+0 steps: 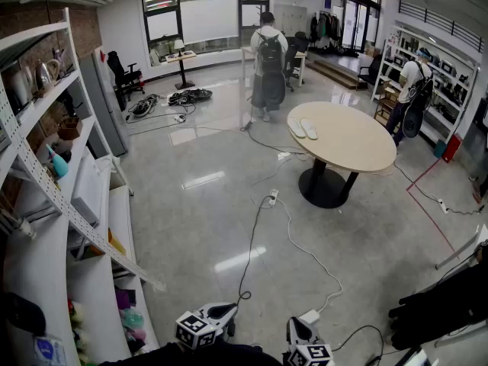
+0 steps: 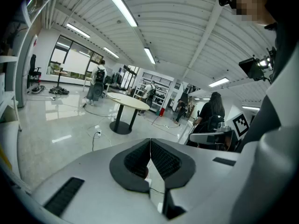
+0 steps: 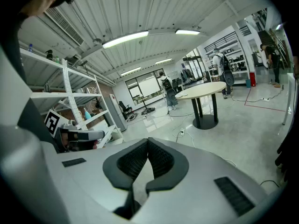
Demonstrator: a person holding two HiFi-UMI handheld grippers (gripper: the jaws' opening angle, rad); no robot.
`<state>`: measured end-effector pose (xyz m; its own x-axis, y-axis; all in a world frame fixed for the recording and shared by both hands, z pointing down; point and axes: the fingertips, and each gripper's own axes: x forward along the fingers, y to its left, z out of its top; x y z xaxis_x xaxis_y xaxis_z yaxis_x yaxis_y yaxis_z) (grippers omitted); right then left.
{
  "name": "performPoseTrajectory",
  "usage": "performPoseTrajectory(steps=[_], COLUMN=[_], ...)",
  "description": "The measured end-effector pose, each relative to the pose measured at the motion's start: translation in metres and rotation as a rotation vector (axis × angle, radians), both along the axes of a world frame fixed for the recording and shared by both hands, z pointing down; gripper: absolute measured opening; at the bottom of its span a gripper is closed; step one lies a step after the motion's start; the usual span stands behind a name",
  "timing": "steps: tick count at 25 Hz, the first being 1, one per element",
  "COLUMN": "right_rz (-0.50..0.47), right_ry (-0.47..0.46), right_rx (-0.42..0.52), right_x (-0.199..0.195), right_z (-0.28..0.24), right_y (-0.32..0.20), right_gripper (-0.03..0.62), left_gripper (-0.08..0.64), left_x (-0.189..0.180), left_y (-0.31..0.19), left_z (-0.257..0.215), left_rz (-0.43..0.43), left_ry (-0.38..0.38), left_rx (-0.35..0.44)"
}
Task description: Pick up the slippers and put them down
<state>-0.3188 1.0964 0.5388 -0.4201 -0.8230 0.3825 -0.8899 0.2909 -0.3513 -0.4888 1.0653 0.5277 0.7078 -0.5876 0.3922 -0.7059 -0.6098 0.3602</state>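
Note:
A pair of pale slippers [image 1: 303, 128] lies side by side on the left part of the round beige table [image 1: 358, 139], far across the room. They show as a faint pale shape on the table [image 2: 127, 100] in the left gripper view. My left gripper [image 1: 229, 313] and right gripper [image 1: 293, 330] sit at the bottom edge of the head view, far from the table. Both are shut with nothing between the jaws; the left gripper's pads [image 2: 150, 158] meet, and so do the right gripper's pads [image 3: 148, 157].
White shelving [image 1: 53, 204] with assorted items runs along the left. Cables [image 1: 293, 242] and a power strip [image 1: 272, 197] trail over the glossy floor between me and the table. A person with a backpack [image 1: 268, 63] stands beyond the table, another [image 1: 412, 97] by shelves at right.

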Motion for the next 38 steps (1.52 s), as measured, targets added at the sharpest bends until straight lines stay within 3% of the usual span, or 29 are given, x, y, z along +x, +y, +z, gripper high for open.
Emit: performPoseTrajectory(steps=[8, 15, 21, 24, 31, 38], right_rz=[0.029, 0.054, 0.091, 0.095, 0.085, 0.055], right_ry=[0.026, 0.123, 0.155, 0.166, 0.191, 0.193], right_rx=[-0.004, 0.091, 0.094, 0.068, -0.009, -0.057], right_x=[-0.028, -0.061, -0.098, -0.121, -0.169, -0.171], right_z=[-0.003, -0.022, -0.027, -0.022, -0.010, 0.005], right_y=[-0.023, -0.062, -0.098, -0.115, -0.133, -0.171], right_gripper=[0.014, 0.014, 0.014, 0.014, 0.014, 0.014], left_gripper=[0.021, 0.021, 0.021, 0.021, 0.021, 0.021], left_x=[-0.021, -0.057, -0.072, -0.084, -0.120, -0.120], left_y=[-0.027, -0.072, -0.092, -0.107, -0.129, -0.165], left_z=[-0.009, -0.015, -0.019, -0.016, 0.005, 0.029], left_rz=[0.046, 0.044, 0.234, 0.289, 0.348, 0.327], left_ry=[0.009, 0.024, 0.020, 0.033, 0.092, 0.098], left_rx=[0.007, 0.076, 0.150, 0.176, 0.079, -0.009])
